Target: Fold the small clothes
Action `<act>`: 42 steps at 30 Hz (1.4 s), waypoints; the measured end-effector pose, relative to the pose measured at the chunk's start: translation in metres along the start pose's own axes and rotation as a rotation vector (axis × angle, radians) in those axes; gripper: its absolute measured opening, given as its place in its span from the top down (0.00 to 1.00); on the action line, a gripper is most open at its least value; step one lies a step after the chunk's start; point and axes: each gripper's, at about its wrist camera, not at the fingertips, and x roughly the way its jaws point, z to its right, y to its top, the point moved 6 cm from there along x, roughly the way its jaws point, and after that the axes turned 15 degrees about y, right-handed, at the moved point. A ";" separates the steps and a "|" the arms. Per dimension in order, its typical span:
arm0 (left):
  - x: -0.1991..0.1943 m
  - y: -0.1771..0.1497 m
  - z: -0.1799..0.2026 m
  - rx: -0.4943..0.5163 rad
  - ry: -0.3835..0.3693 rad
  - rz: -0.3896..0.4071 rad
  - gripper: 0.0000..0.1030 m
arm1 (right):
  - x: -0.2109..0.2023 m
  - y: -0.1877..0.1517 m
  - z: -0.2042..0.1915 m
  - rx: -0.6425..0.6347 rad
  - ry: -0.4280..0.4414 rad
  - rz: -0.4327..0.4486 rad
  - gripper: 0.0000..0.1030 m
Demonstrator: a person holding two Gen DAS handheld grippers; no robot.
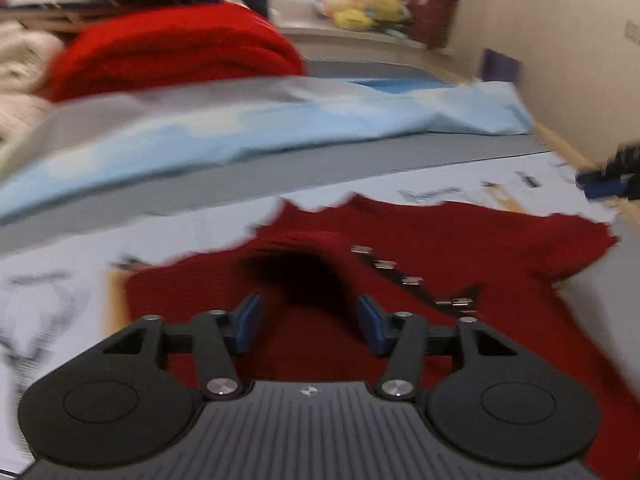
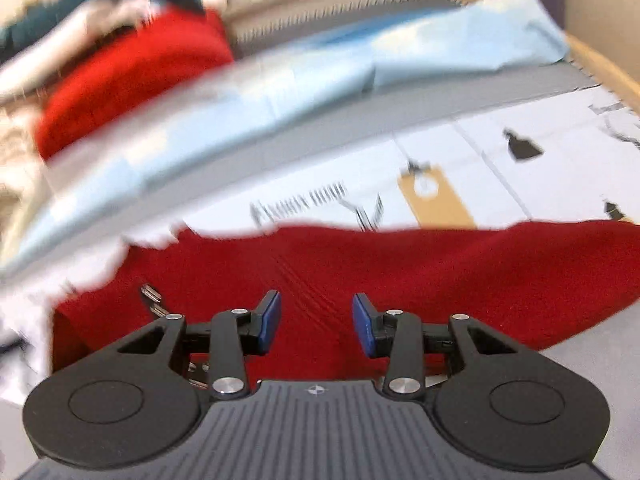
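Note:
A dark red knit garment [image 1: 460, 248] lies spread on a white printed sheet [image 1: 60, 260], with a row of metal snaps [image 1: 386, 266] running down its front. My left gripper [image 1: 308, 304] hovers over the neck opening, jaws apart, nothing between the blue pads. In the right wrist view the same garment [image 2: 440, 264] stretches across the sheet [image 2: 480, 148], and a few snaps [image 2: 150, 294] show at its left edge. My right gripper [image 2: 316, 304] hangs above the cloth, open and holding nothing. Both views are motion-blurred.
A light blue cloth [image 1: 280, 120] lies crumpled behind the sheet on a grey mat [image 1: 320, 172]. A folded bright red knit [image 1: 172, 52] and cream knits [image 1: 20, 60] are stacked at the back left. Yellow plush toys [image 1: 368, 8] sit on a far ledge. A wall runs along the right.

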 end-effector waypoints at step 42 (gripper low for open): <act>0.021 -0.101 -0.358 -1.080 0.559 -0.130 0.81 | 0.032 -0.042 0.008 0.129 0.034 -0.111 0.53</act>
